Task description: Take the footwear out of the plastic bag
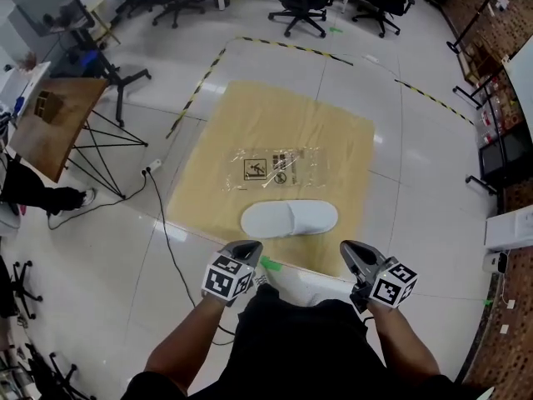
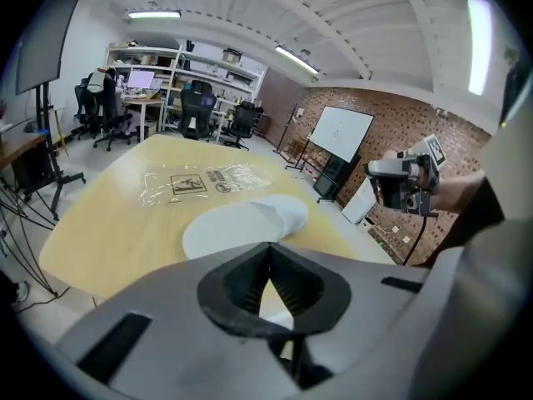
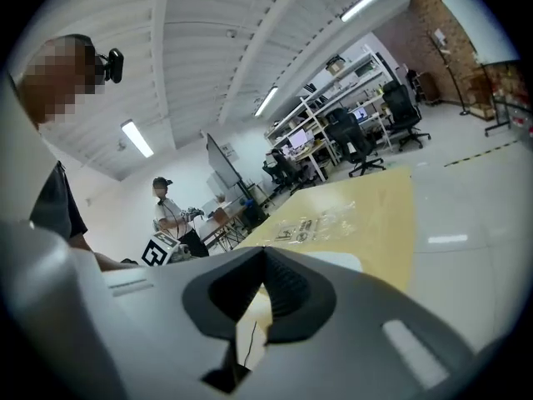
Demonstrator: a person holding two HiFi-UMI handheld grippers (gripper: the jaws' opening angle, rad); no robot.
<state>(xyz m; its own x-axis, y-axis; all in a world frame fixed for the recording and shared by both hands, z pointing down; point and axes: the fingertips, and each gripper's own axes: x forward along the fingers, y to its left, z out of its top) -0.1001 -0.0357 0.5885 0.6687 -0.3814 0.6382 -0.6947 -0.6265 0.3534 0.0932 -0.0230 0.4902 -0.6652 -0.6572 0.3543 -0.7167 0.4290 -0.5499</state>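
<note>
A pair of white slippers [image 1: 289, 218] lies flat on the yellow mat [image 1: 333, 132], outside the bag. Just beyond them lies the clear plastic bag [image 1: 271, 169] with printed labels, flat on the mat. My left gripper [image 1: 247, 248] and right gripper [image 1: 350, 250] hover side by side over the mat's near edge, short of the slippers. Both are shut with nothing between the jaws. The left gripper view shows the slippers [image 2: 241, 223] and bag [image 2: 200, 182] past its closed jaws, and the right gripper [image 2: 400, 182] off to the right. The right gripper view shows the bag [image 3: 321, 223].
A wooden board on a black stand [image 1: 54, 123] is at the left, with a cable [image 1: 158, 215] trailing on the floor beside the mat. Black-yellow tape [image 1: 200, 90] marks the floor. Office chairs [image 1: 300, 7] stand beyond. A white box [image 1: 510, 227] sits at the right.
</note>
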